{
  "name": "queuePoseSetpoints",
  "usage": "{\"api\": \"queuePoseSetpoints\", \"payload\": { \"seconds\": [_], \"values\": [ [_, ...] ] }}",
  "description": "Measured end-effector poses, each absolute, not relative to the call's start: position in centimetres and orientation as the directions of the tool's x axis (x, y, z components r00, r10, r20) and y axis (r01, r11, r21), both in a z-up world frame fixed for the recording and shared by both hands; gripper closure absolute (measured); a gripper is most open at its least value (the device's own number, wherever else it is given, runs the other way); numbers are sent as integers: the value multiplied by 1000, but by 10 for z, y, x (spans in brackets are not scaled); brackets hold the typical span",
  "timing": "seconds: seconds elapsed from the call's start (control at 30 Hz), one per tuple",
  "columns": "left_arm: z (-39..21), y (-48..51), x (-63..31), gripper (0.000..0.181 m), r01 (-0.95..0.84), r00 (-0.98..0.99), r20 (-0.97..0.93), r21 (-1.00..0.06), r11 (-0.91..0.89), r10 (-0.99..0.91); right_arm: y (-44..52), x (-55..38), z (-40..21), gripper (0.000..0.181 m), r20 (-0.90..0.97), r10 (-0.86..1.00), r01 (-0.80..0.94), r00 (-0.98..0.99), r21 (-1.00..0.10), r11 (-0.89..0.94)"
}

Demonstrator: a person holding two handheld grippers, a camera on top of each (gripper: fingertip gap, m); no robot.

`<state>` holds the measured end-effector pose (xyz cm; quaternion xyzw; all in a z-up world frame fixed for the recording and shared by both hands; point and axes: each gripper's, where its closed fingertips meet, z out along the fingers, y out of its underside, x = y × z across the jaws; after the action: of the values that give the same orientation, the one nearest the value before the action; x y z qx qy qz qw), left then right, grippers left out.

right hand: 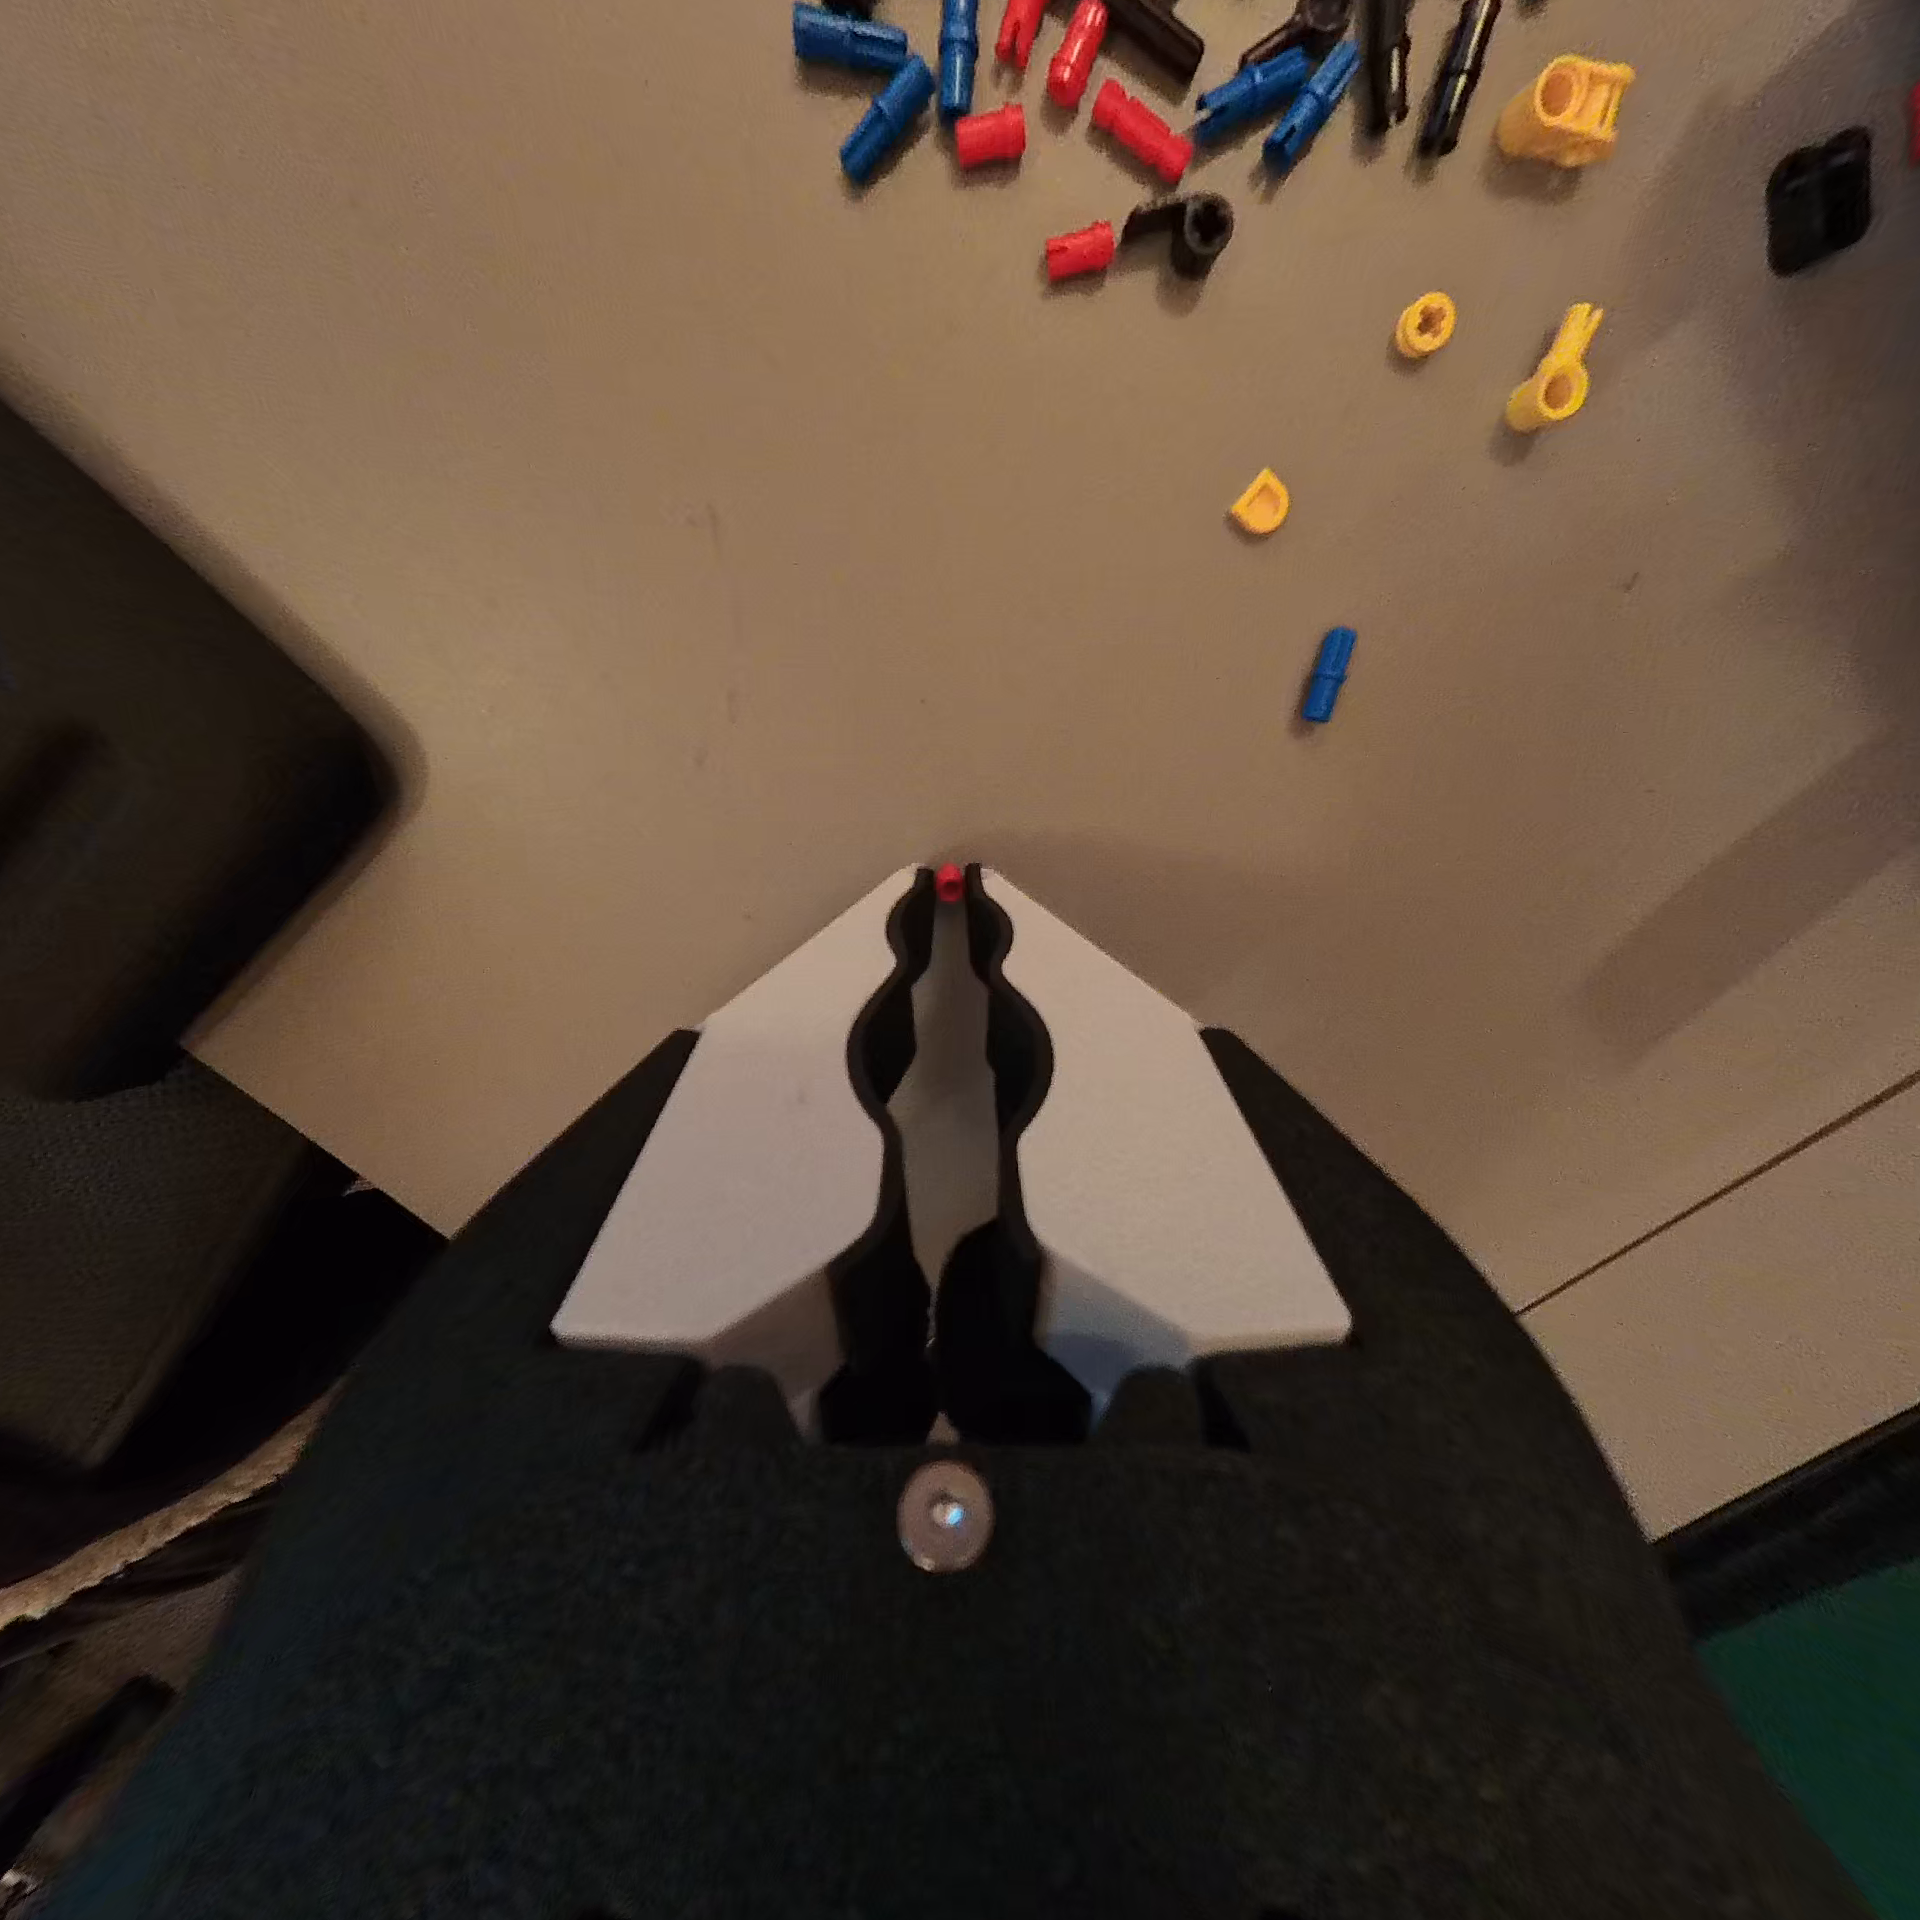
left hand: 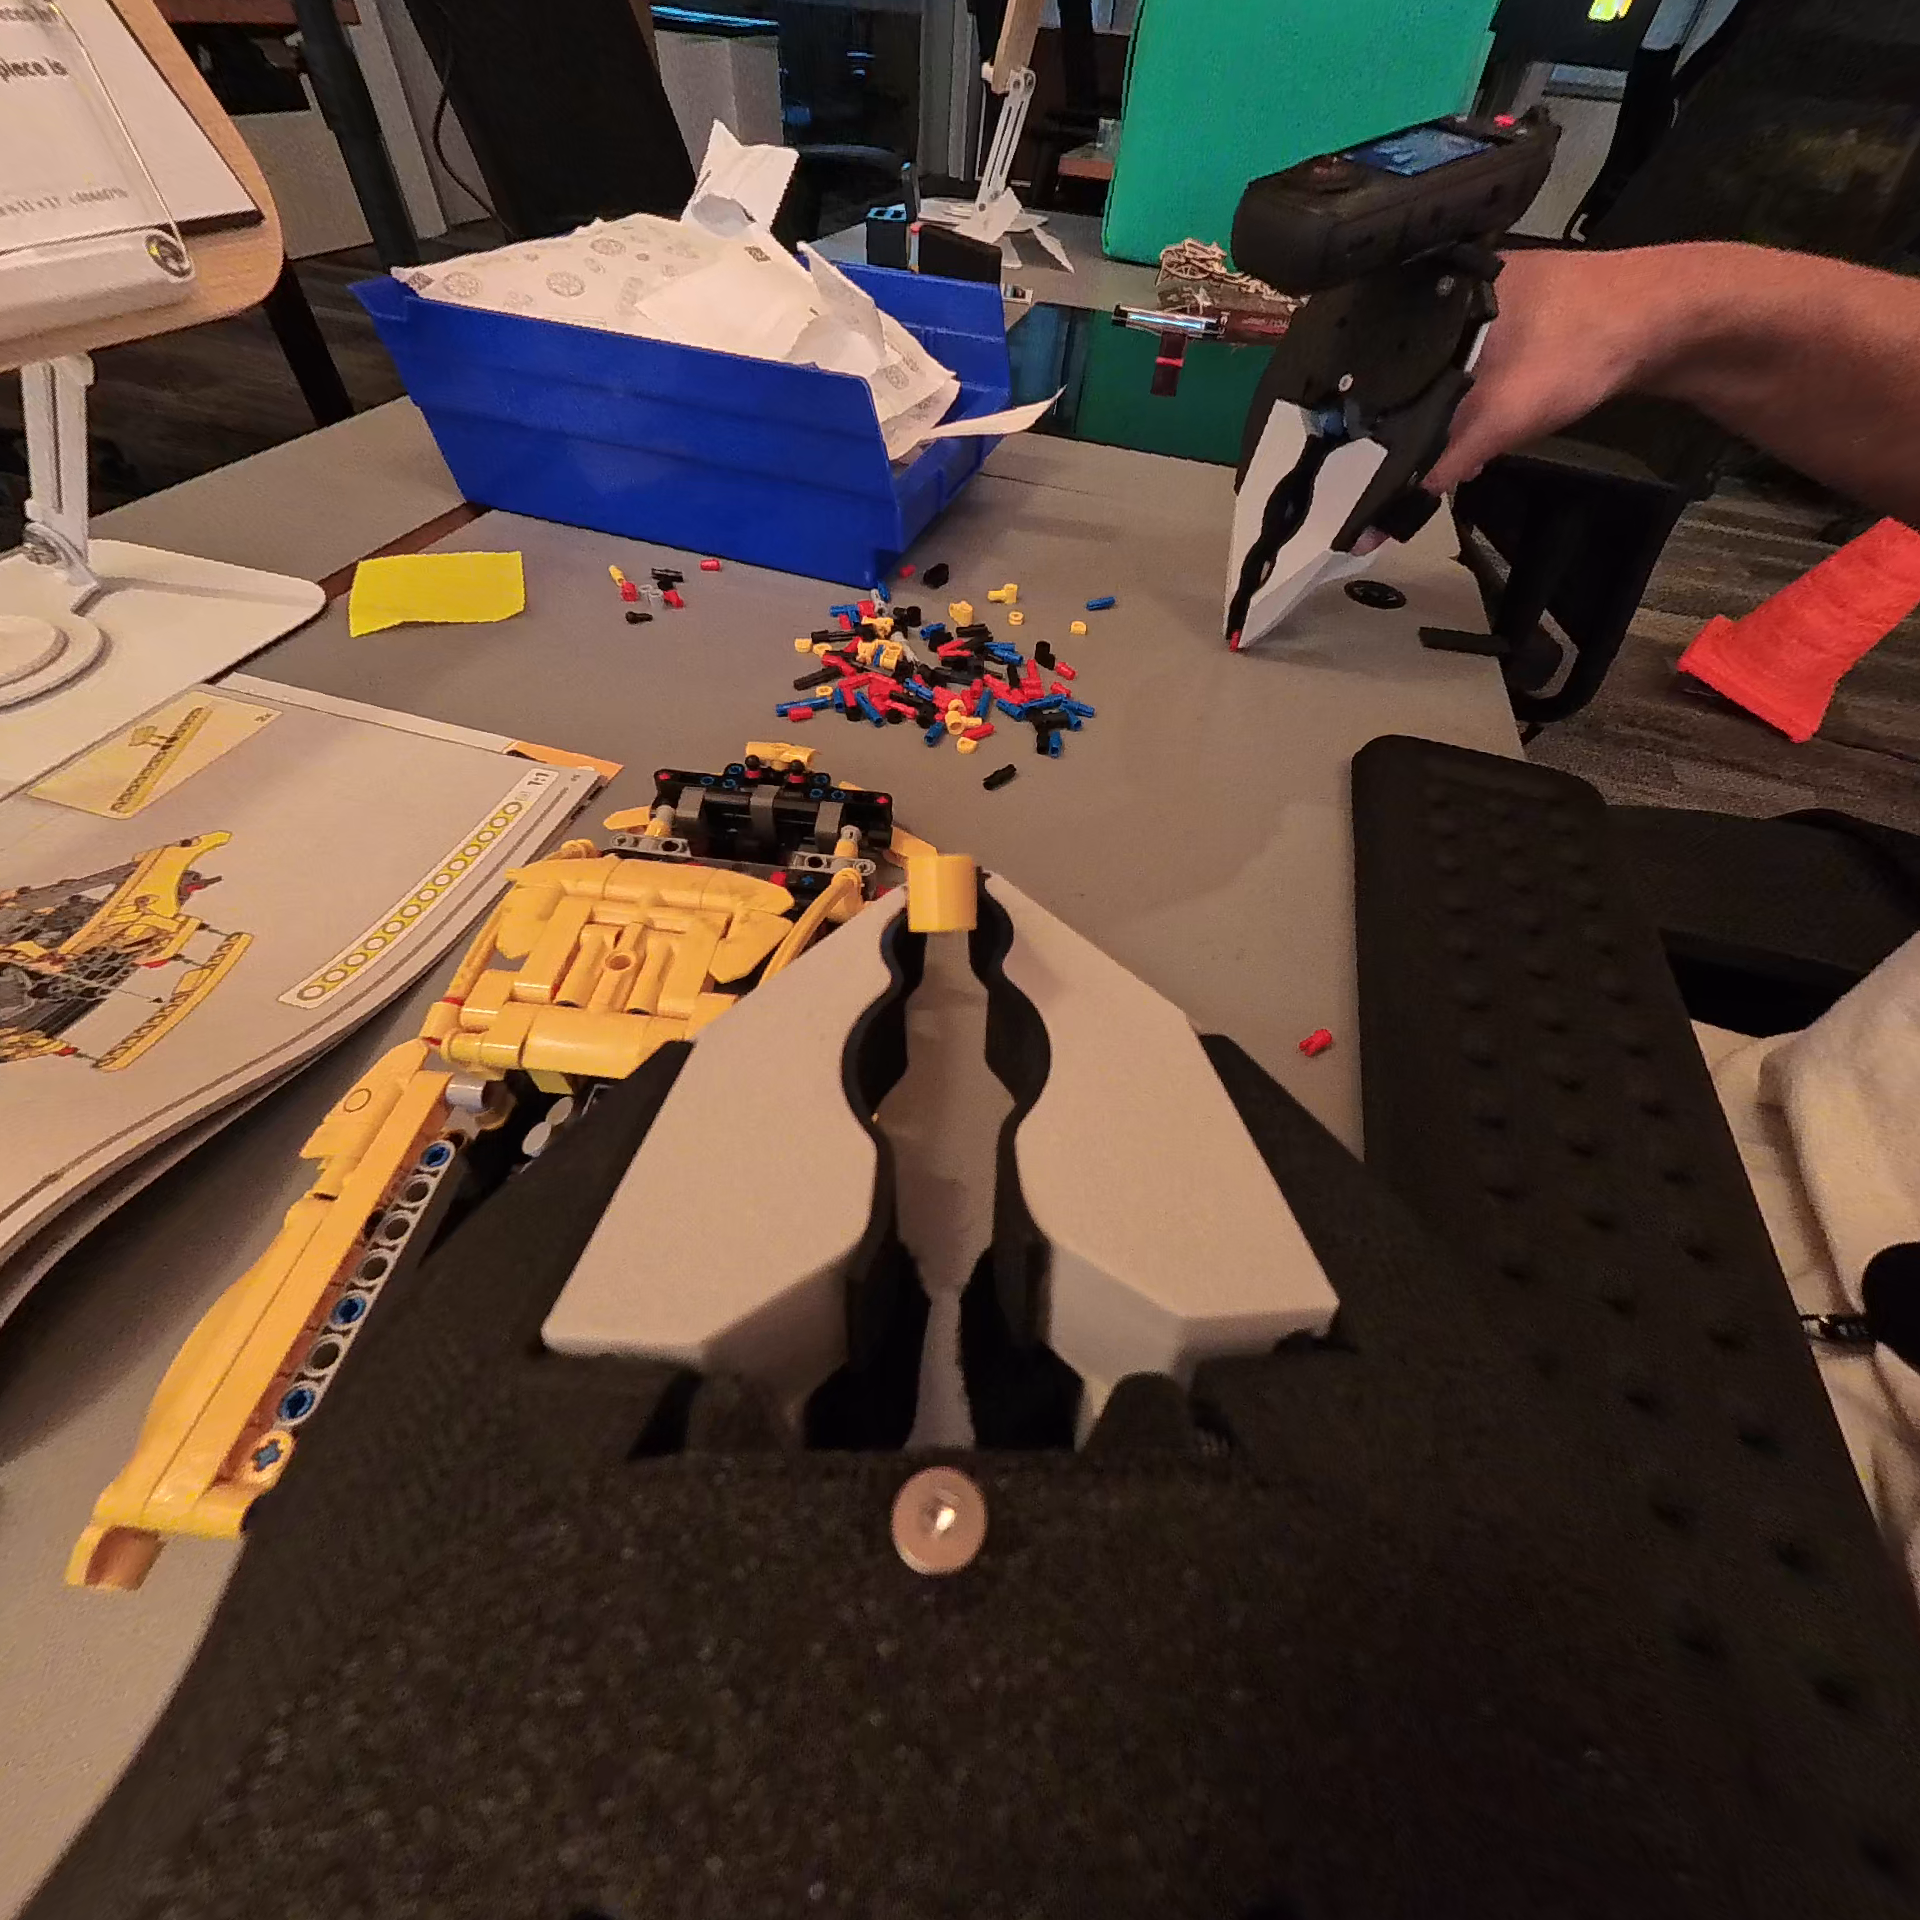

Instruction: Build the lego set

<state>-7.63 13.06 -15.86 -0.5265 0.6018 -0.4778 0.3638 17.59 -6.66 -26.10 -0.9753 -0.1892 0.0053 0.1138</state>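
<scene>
A yellow and black lego model (left hand: 623,956) lies on the grey table, left of my left gripper (left hand: 943,894). My left gripper is shut on a yellow piece (left hand: 940,891) at the model's right edge. A pile of small red, blue, black and yellow pins (left hand: 935,675) lies farther back. My right gripper (right hand: 945,881) is shut on a small red pin (right hand: 947,881) with its tips close to the table. It also shows in the left wrist view (left hand: 1242,629), right of the pile, held by a hand. The pile's near edge (right hand: 1101,94) shows in the right wrist view.
An open instruction booklet (left hand: 260,914) lies at the left. A blue bin (left hand: 675,426) with torn paper bags stands at the back. A yellow paper scrap (left hand: 436,590) and a loose red pin (left hand: 1314,1042) lie on the table. A black chair (left hand: 1558,1143) is at right. The left gripper's tips are roughly 35 cm from the right gripper's.
</scene>
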Motion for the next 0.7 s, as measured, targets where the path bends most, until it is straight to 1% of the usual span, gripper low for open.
{"api": "queuePoseSetpoints", "payload": {
  "seconds": [0.03, 0.1, 0.17, 0.23, 0.3, 0.33, 0.4, 0.47, 0.6, 0.7],
  "values": [
    [-159, 130, -76, 174, -287, -182, 66, -958, -11, -981, -66, 176, -260, 177, 38, 370, 368, 928, -224, -902],
    [-158, 130, -76, 174, -285, -183, 66, -958, -11, -981, -58, 168, -252, 178, 42, 390, 386, 920, -267, -883],
    [-157, 128, -76, 174, -275, -193, 59, -962, -4, -979, -36, 148, -231, 178, 84, 429, 429, 900, -353, -832],
    [-152, 123, -76, 174, -250, -216, 46, -968, 10, -975, 3, 95, -195, 178, 110, 499, 477, 860, -522, -708],
    [-146, 116, -78, 174, -214, -252, 22, -976, 33, -967, 38, 22, -157, 178, 134, 591, 503, 795, -690, -521],
    [-142, 113, -79, 174, -191, -265, 3, -980, 50, -964, 49, -11, -144, 178, 153, 641, 520, 752, -735, -436],
    [-132, 105, -82, 174, -141, -297, -17, -988, 62, -955, 69, -54, -123, 178, 193, 688, 529, 700, -788, -317],
    [-126, 100, -85, 174, -116, -321, -22, -991, 62, -947, 83, -77, -111, 178, 181, 722, 503, 667, -825, -258],
    [-119, 92, -87, 174, -83, -333, -55, -993, 88, -941, 96, -91, -116, 178, 168, 763, 537, 624, -802, -262],
    [-120, 91, -87, 174, -87, -332, -73, -990, 107, -941, 97, -94, -117, 178, 117, 785, 513, 609, -813, -277]
  ]
}}
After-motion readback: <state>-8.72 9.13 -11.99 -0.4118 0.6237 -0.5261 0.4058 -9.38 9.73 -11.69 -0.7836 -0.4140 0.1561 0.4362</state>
